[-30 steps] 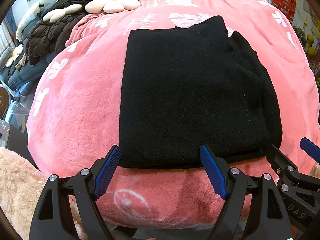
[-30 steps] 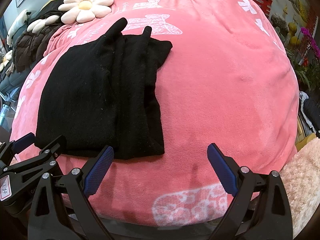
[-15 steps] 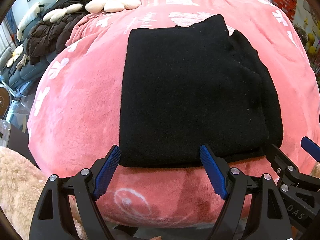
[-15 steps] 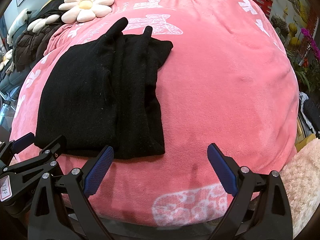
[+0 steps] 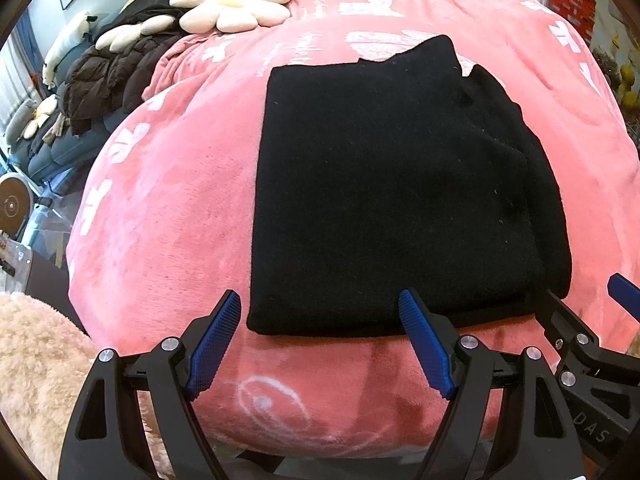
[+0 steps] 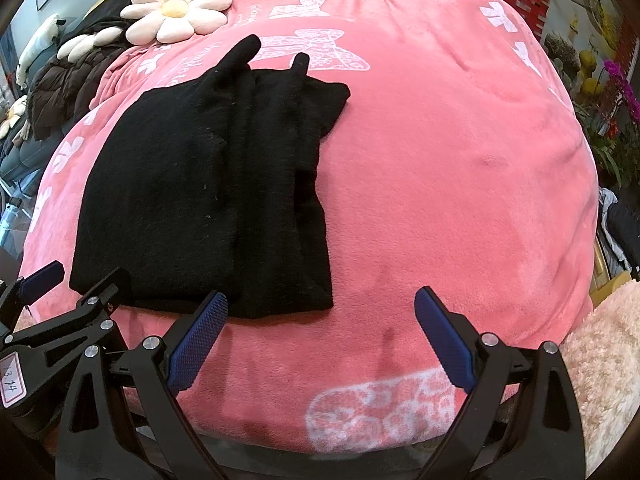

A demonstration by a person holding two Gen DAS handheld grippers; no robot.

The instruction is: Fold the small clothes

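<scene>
A black knitted garment (image 5: 392, 184) lies folded lengthwise on a pink blanket (image 5: 168, 200), its right side layered in overlapping folds. It also shows in the right wrist view (image 6: 208, 192), where two narrow ends stick up at its far edge. My left gripper (image 5: 320, 336) is open and empty, just in front of the garment's near hem. My right gripper (image 6: 320, 336) is open and empty, in front of the garment's near right corner. Each gripper shows at the edge of the other's view.
A cream daisy-shaped cushion (image 5: 232, 0) lies at the far left of the blanket, with a dark brown puffer jacket (image 5: 108, 80) beside it. A fluffy peach fabric (image 5: 36, 380) sits at the near left and also at the near right (image 6: 600, 360). Plants (image 6: 612, 92) stand at the right.
Both grippers stayed open and nearly still; the left view crept very slightly forward. The garment has not moved.
</scene>
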